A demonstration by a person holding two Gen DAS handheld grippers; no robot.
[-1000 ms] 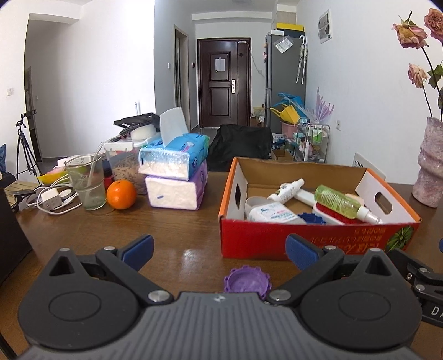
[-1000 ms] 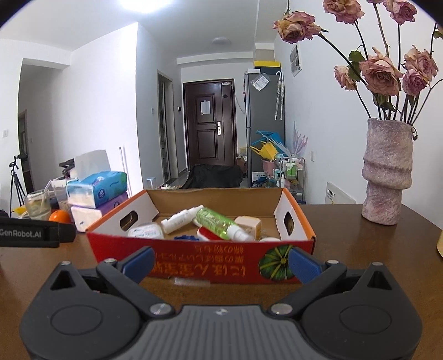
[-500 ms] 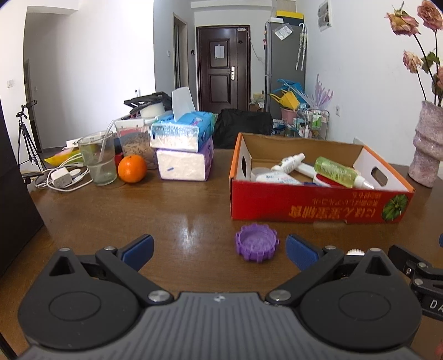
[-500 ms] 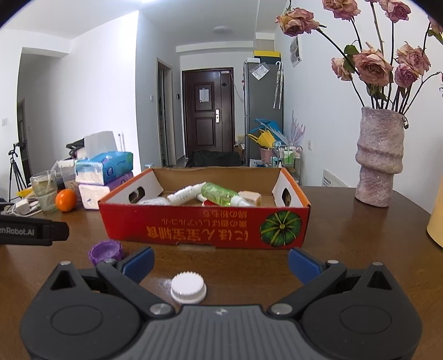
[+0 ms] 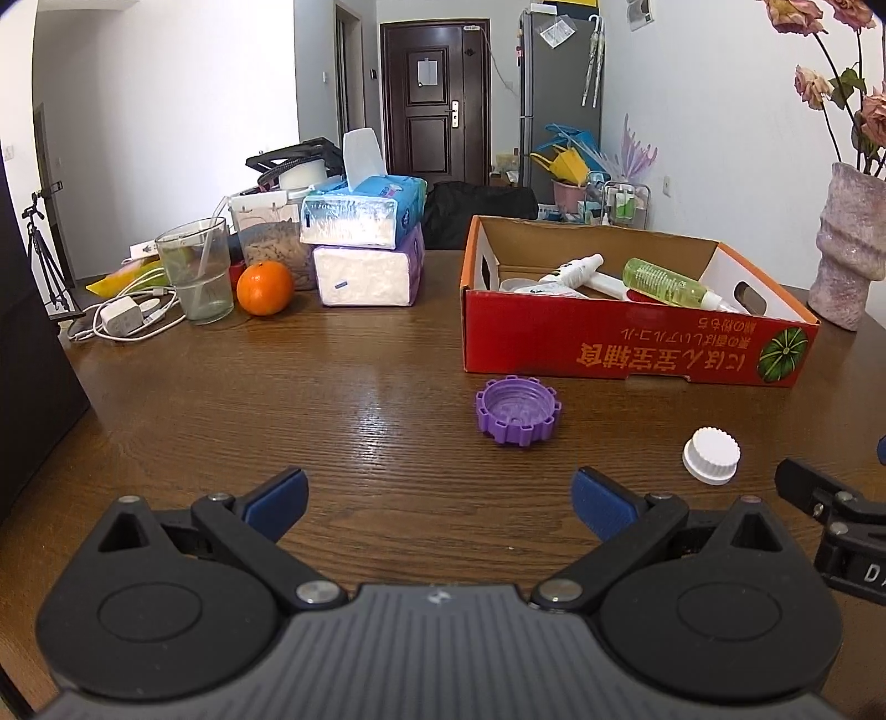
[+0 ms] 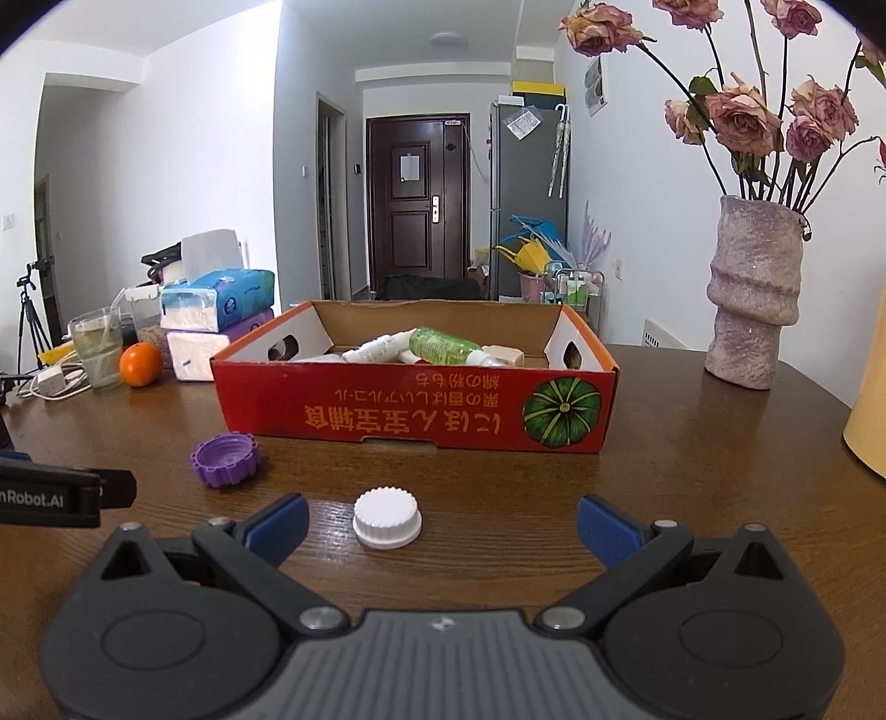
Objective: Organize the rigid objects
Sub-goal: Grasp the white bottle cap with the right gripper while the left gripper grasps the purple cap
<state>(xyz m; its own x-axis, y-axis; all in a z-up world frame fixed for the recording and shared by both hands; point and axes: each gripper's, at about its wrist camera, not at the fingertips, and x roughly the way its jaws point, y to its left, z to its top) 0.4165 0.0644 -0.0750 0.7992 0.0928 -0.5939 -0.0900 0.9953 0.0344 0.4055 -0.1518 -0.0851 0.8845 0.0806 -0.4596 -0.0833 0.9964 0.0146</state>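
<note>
White plaster walls close the room on both sides, and a flat white ceiling carries a round ceiling lamp. Straight ahead a dark brown panelled door ends the hallway, with a tall grey refrigerator just to its right. A large dark wooden table with a glossy grain fills the near space, daylight shining off its top. By the right wall stands a small wire rack; far left, a black tripod stands beside an open doorway.
</note>
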